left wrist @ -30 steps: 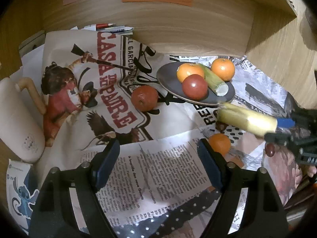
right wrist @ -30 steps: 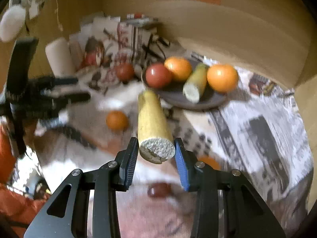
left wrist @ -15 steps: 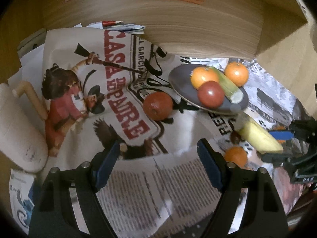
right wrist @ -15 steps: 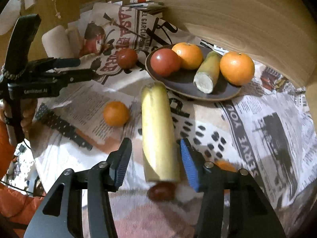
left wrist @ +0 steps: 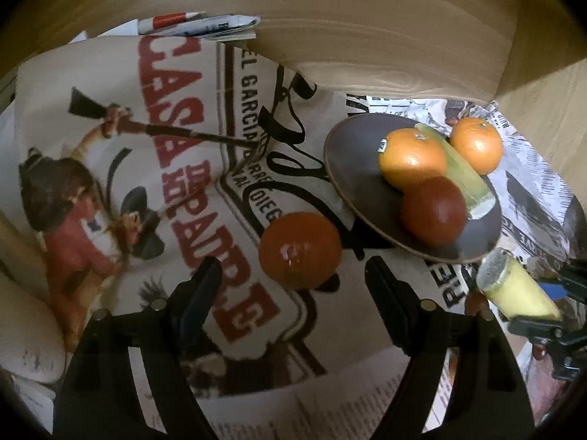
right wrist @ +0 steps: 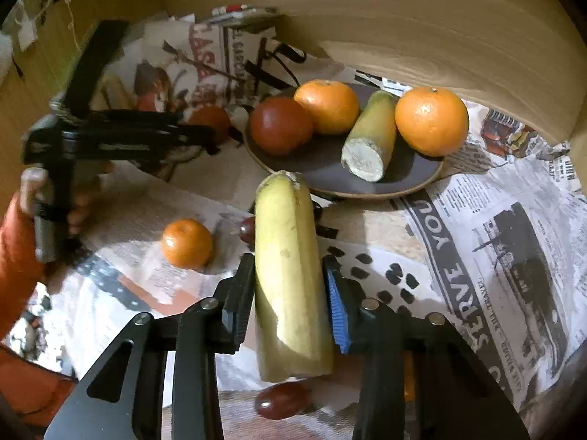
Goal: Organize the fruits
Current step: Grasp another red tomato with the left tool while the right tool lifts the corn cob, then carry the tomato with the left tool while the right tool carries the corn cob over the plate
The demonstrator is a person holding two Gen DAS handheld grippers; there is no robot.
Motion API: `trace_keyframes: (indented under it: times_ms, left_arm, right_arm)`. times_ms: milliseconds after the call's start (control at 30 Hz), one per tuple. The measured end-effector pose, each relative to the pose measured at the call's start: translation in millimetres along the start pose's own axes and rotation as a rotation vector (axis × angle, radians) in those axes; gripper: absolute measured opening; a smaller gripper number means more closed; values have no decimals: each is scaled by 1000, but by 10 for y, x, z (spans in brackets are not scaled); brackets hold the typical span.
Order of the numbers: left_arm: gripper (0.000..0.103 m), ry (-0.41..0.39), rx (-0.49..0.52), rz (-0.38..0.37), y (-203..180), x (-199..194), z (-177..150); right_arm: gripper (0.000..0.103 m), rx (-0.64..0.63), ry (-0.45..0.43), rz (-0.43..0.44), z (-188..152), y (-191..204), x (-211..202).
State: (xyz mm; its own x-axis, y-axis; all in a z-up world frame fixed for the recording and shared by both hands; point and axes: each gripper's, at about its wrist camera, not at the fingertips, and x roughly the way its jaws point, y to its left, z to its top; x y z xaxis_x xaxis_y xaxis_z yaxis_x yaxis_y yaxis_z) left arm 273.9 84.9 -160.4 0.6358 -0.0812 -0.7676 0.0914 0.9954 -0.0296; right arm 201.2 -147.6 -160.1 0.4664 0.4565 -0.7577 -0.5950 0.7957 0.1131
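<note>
My right gripper (right wrist: pixel 290 289) is shut on a yellow banana piece (right wrist: pixel 288 267) and holds it just in front of the dark plate (right wrist: pixel 330 168). The plate holds a red tomato (right wrist: pixel 280 124), an orange (right wrist: pixel 326 106) and a green-yellow banana piece (right wrist: pixel 370 139). A second orange (right wrist: pixel 431 121) sits at the plate's right edge. My left gripper (left wrist: pixel 293 275) is open, its fingers either side of a loose red tomato (left wrist: pixel 299 249) on the newspaper, left of the plate (left wrist: pixel 352 161).
A small orange (right wrist: pixel 187 244) and dark grapes (right wrist: pixel 280 399) lie on the newspaper near my right gripper. A wooden wall (right wrist: pixel 422 29) curves behind the plate. A white roll (left wrist: pixel 22 330) lies at the far left. The hand with the left gripper (right wrist: pixel 110 135) shows in the right view.
My left gripper has moved forward to the loose tomato, which now lies between its fingers. My right gripper has carried the banana piece closer to the plate's front edge.
</note>
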Motion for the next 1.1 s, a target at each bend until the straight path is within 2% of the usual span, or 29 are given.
trace_keyframes:
  times_ms: [133, 367, 633, 1100]
  left_arm:
    - [78, -13, 14, 14, -2, 60, 70]
    - [48, 32, 28, -20, -11, 205, 92]
    - [47, 17, 3, -22, 15, 111, 21]
    - [47, -95, 3, -24, -19, -566, -301]
  right_arm:
    - [33, 0, -55, 8, 71, 0, -150]
    - [32, -16, -71, 6, 118, 15, -180]
    - [33, -11, -25, -22, 27, -42, -99]
    - [33, -49, 59, -42, 57, -62, 112]
